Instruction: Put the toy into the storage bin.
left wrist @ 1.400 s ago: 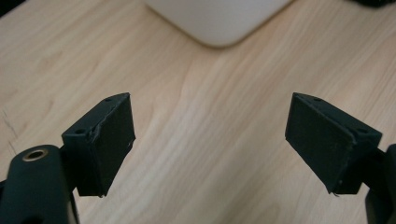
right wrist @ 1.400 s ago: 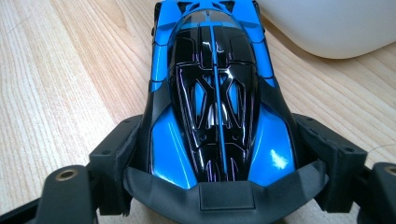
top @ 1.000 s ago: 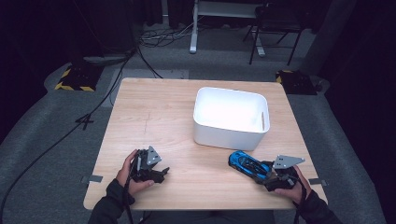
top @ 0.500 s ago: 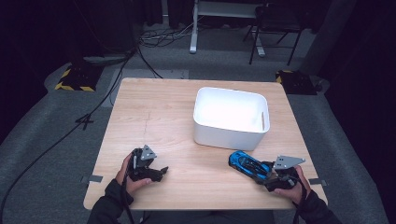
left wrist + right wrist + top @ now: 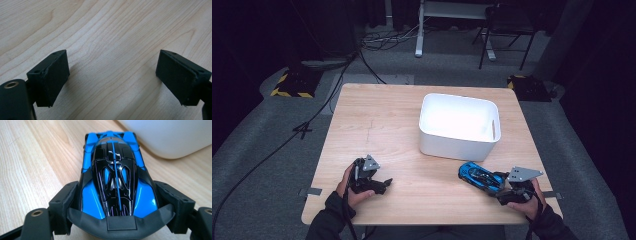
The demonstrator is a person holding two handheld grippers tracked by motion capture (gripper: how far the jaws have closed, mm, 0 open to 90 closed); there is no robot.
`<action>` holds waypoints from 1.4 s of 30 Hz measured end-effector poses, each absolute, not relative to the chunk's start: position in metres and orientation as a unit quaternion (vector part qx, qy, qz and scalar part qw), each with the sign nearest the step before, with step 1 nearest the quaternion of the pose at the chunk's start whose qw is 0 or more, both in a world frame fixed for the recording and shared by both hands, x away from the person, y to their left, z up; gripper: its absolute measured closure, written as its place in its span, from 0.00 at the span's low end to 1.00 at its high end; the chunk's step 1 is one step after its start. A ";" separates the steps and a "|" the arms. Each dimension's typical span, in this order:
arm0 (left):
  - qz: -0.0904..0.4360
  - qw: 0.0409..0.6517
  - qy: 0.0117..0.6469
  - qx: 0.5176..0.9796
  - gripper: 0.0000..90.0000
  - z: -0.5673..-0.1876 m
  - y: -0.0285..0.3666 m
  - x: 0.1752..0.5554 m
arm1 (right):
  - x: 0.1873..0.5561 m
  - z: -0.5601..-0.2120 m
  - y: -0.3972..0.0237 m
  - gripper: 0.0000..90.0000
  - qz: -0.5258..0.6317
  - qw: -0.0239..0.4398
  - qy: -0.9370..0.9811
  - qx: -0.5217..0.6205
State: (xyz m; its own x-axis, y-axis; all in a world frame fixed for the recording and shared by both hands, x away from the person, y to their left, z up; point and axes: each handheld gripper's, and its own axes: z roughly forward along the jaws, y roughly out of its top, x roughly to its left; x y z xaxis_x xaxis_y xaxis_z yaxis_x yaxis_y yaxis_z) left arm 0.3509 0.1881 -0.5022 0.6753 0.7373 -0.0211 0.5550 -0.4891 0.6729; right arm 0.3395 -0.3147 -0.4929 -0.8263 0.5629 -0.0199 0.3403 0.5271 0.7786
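Toy car lies near the counter's front right edge, gripped at its tail by the right claw.
Left to right: the left claw rests wide open and empty; the car's long axis points from the right claw toward the white bin, just beyond its nose. Its wheels are hidden.

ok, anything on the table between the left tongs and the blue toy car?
Nothing. In the high view the wood of the table is bare from the open left tongs across to the blue toy car, which the right tongs grip.
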 end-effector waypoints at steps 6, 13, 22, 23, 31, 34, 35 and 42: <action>0.135 0.334 0.379 0.852 0.13 -0.502 0.188 0.351 | 0.340 -0.484 -0.319 0.27 0.425 0.146 0.854 0.263; 0.133 0.336 0.380 0.852 0.13 -0.503 0.188 0.351 | 0.337 -0.471 -0.320 0.27 0.445 0.159 0.842 0.259; 0.133 0.336 0.380 0.852 0.13 -0.503 0.188 0.351 | 0.343 -0.452 -0.317 0.27 0.470 0.167 0.825 0.265; 0.133 0.336 0.380 0.852 0.13 -0.503 0.188 0.351 | 0.344 -0.450 -0.316 0.27 0.472 0.170 0.824 0.264; 0.132 0.336 0.380 0.852 0.13 -0.503 0.188 0.351 | 0.348 -0.437 -0.310 0.27 0.483 0.175 0.819 0.255; 0.133 0.336 0.380 0.852 0.13 -0.503 0.188 0.351 | 0.350 -0.432 -0.309 0.27 0.489 0.175 0.815 0.255; 0.132 0.336 0.380 0.852 0.13 -0.503 0.188 0.351 | 0.351 -0.431 -0.308 0.27 0.491 0.175 0.815 0.255; 0.133 0.336 0.380 0.852 0.13 -0.503 0.188 0.351 | 0.354 -0.422 -0.301 0.27 0.497 0.177 0.811 0.252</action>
